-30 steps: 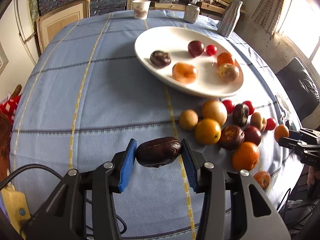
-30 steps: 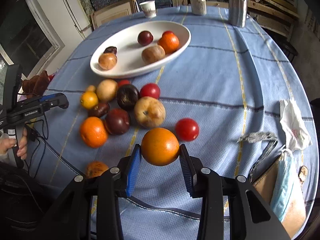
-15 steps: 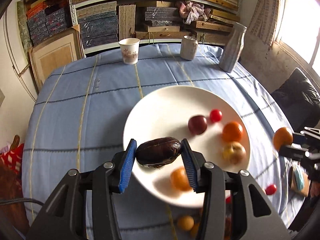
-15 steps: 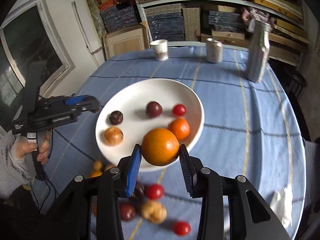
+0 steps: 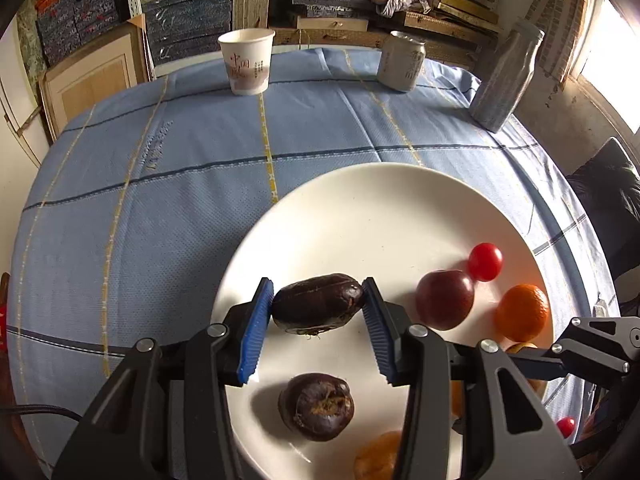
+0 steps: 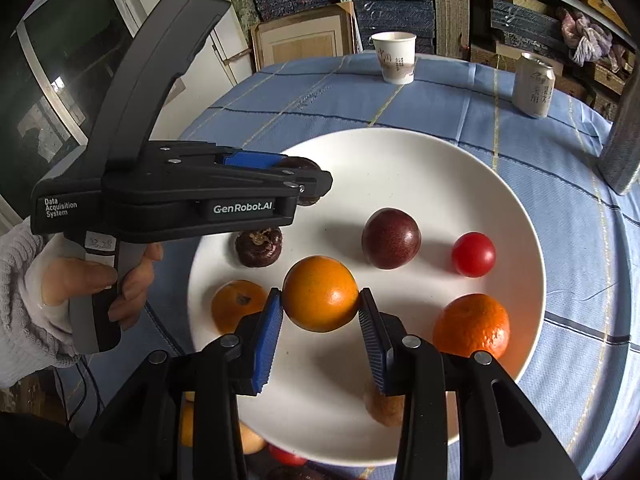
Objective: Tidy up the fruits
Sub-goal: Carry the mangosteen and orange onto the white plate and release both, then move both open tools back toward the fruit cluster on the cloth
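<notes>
Right now a dark wrinkled fruit (image 5: 318, 303) is clamped between the blue pads of the left gripper (image 5: 318, 320), hanging above the white plate (image 5: 360, 216). Beside it, the right gripper (image 6: 320, 320) grips a smooth orange (image 6: 320, 293) over the same plate, where a purple plum (image 6: 391, 238), cherry tomato (image 6: 473, 254) and mandarin (image 6: 472, 326) lie on the blue tablecloth (image 5: 160, 184).

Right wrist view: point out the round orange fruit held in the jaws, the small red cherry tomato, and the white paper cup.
Round orange fruit (image 6: 320, 294), right wrist view, centre of its skin.
Small red cherry tomato (image 6: 473, 254), right wrist view, middle of its body.
White paper cup (image 6: 394, 58), right wrist view, middle of its side wall.
</notes>
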### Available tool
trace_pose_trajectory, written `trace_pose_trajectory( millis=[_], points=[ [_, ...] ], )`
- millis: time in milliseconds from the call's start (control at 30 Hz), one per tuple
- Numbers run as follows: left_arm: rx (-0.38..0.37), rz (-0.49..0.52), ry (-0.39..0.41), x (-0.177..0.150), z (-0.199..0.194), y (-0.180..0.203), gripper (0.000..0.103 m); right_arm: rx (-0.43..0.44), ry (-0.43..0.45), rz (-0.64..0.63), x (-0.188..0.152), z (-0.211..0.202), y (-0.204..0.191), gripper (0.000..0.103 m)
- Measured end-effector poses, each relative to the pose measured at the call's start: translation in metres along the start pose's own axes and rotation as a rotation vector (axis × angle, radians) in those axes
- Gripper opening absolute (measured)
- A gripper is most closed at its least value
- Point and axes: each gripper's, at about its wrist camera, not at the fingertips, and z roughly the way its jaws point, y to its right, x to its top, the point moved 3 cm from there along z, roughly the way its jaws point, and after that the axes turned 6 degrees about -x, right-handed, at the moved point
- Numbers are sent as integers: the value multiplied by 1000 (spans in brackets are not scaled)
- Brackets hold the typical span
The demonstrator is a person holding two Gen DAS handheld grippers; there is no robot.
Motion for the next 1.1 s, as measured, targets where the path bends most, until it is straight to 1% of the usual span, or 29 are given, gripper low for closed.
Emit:
trace_pose_trajectory(
  millis=[33, 67, 100, 133, 167, 233, 333, 400, 467, 533, 600, 667, 733, 833, 900, 1000, 1100],
  points=[
    [2, -3, -3, 0, 2, -1, 48, 1, -6, 6, 0, 3, 1, 40],
    [2, -4, -1, 1, 3, -1, 53, 16, -7, 24, -1, 3, 1, 44],
    [6, -4, 7, 2, 2, -1, 67, 30, 3, 39, 0, 1, 3, 47],
    [9, -5, 24, 4, -1, -1, 72, 33, 20, 49, 1, -4, 3, 50],
    [7, -5, 30, 5, -5, -1, 72, 30, 28, 50, 0, -8, 2, 54],
    [7, -8, 37, 7, -12, 0, 72, 26, 42, 51, 0, -16, 1, 55],
    [18, -15, 61, 6, -31, -1, 72, 7, 76, 45, -2, -39, 0, 55],
    [22, -19, 77, 3, -47, -2, 73, -15, 101, 44, -5, -56, -1, 59],
    [34, -23, 98, -6, -67, -4, 76, -41, 132, 53, -12, -78, -1, 68],
    [50, -31, 110, -19, -84, -7, 85, -64, 154, 78, -23, -100, 0, 72],
    [65, -44, 117, -39, -102, -9, 87, -72, 162, 116, -36, -115, 3, 74],
    [69, -57, 103, -63, -114, -11, 88, -84, 166, 175, -56, -129, 8, 78],
    [68, -65, 67, -93, -121, -13, 90, -97, 158, 212, -70, -133, 12, 80],
    [61, -59, 14, -132, -122, -11, 90, -116, 124, 292, -104, -140, 17, 82],
    [59, -53, -18, -152, -120, -6, 90, -116, 105, 337, -120, -141, 19, 83],
    [44, -49, -42, -172, -114, 4, 90, -120, 81, 374, -142, -143, 17, 83],
    [36, -32, -44, -174, -110, 11, 90, -141, 76, 368, -155, -149, 11, 83]
  ],
)
